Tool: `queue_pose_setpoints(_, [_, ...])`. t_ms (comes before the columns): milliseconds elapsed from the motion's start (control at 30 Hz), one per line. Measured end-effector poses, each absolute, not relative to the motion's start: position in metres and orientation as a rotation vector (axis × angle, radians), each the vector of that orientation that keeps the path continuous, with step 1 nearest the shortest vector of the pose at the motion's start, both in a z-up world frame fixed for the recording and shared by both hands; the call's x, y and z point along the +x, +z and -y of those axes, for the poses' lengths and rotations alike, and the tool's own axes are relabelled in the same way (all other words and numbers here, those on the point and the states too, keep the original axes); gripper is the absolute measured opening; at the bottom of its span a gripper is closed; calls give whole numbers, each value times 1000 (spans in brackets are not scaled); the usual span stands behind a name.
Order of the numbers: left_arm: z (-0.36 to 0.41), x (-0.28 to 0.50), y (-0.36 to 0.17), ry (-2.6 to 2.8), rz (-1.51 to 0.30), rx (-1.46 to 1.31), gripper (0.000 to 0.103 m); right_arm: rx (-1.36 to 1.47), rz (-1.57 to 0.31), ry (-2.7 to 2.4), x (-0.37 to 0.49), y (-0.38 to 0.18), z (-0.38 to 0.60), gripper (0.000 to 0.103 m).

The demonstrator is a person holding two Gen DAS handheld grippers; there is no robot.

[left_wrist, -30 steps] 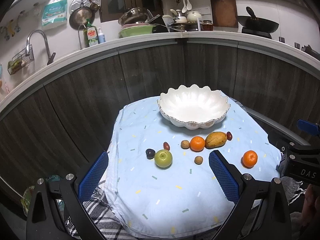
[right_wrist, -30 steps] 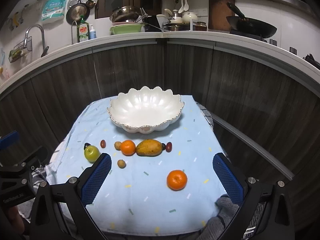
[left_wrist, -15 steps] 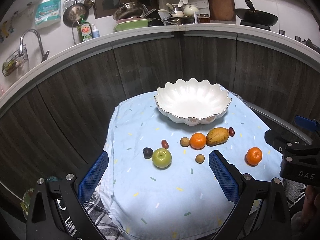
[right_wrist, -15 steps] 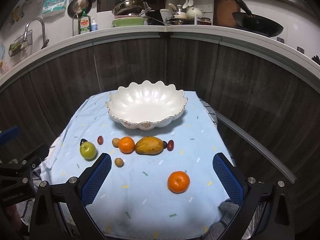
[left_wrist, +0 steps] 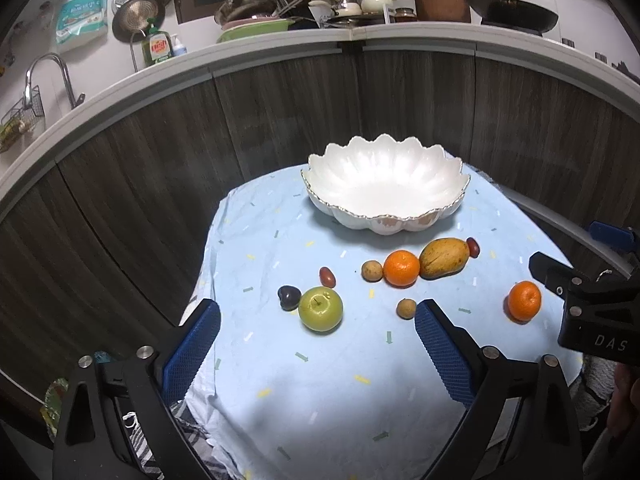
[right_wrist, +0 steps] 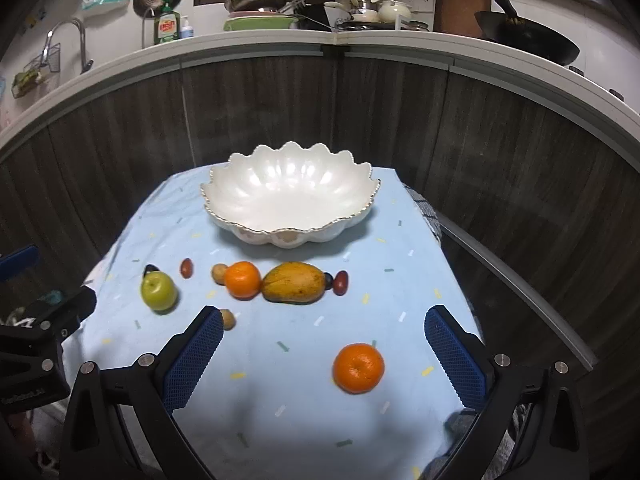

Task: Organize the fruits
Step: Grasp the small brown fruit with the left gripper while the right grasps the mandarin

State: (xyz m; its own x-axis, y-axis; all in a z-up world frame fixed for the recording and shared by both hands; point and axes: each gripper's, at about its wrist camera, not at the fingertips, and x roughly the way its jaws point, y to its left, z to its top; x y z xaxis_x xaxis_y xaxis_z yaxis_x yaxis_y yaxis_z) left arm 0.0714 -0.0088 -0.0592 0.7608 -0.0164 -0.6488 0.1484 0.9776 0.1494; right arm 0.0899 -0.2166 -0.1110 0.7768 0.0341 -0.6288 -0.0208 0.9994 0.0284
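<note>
An empty white scalloped bowl [left_wrist: 384, 184] [right_wrist: 290, 194] stands at the back of a light blue tablecloth [left_wrist: 320, 380] [right_wrist: 280, 400]. In front of it lie a green apple [left_wrist: 321, 308] [right_wrist: 158, 291], a dark plum [left_wrist: 289, 297], a mango [left_wrist: 444, 258] [right_wrist: 294, 282], two oranges [left_wrist: 401, 268] [left_wrist: 524, 301] [right_wrist: 359, 367], small brown fruits [left_wrist: 406, 308] and red dates [left_wrist: 327, 277]. My left gripper [left_wrist: 316, 316] is open, just short of the apple. My right gripper [right_wrist: 324, 328] is open, with the near orange between its fingers' line.
Dark wood cabinet fronts [left_wrist: 160, 152] curve behind the small table. A kitchen counter [right_wrist: 280, 38] above holds a sink tap, dish soap, pans and a wok. The cloth's edges drop off left and right.
Both grippers have moved forward and lower toward the fruit; the apple and the near orange appear larger and closer. Nothing on the cloth has moved.
</note>
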Motion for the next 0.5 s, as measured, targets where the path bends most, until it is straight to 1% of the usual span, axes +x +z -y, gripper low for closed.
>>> queue_pose_setpoints(133, [10,82,-72,-92,-730,191,95,32,-708,9,100,-122,220,98])
queue_pose_setpoints(267, [11,92,-85,-87,-745,190,95,43,-722,-12,110,-134,221,97])
queue_pose_setpoints(500, [18,110,-106,-89,-771,195,90,68,-771,-51,119,-155,229,95])
